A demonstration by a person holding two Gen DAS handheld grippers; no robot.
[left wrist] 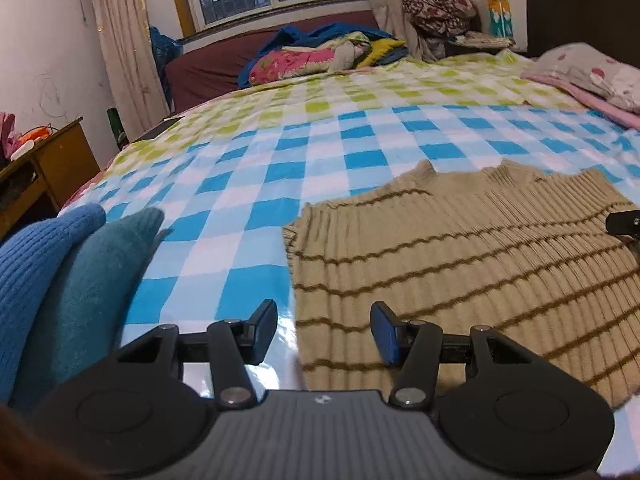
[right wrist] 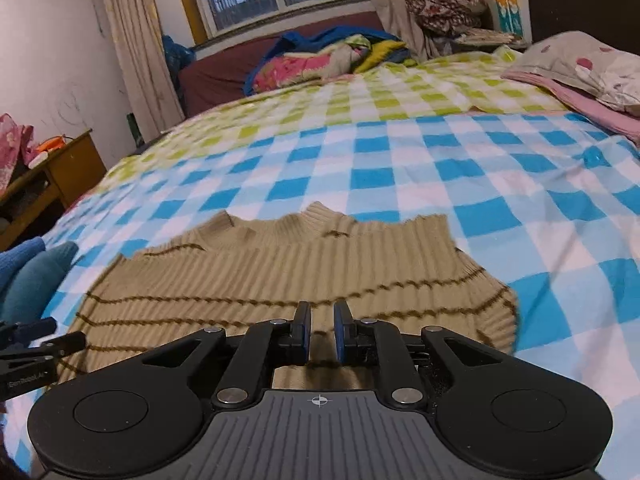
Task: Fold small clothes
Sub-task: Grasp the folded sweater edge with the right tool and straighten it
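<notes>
Tan striped sweater (right wrist: 280, 280) spread flat on the checked bedspread (right wrist: 440, 184), directly ahead of and beneath the fingers of both grippers. Collar at the far end from the fingers, ribbed hem nearest them. Both side edges apparently turned inward already, since no sleeve lies loose to either side, though hard to confirm from these 2 views.

Left gripper (left wrist: 324, 332) held with fingers about half apart, nothing between them. Left pad over bare bedspread, right pad over knit, the sweater's left edge running roughly midway between the 2.

Right gripper (right wrist: 322, 334) with fingers narrow, only a slim gap between the blue pads, and no fabric visibly pinched there. Knit lying flat below and beyond the tips, the right-hand rounded corner of the sweater off to the right of the fingers.

2 more knits, blue (left wrist: 36, 264) and teal (left wrist: 92, 280), bunched well left of the left fingers, near the bed's edge. Possibly folded already, possibly waiting; not clear from here.

Judged progress: 1 garment laid out and probably partway folded, lengthwise fold from hem toward collar not yet done. Left to do, likely: grasp both near corners, carry them up to the collar, flatten, set aside.
</notes>
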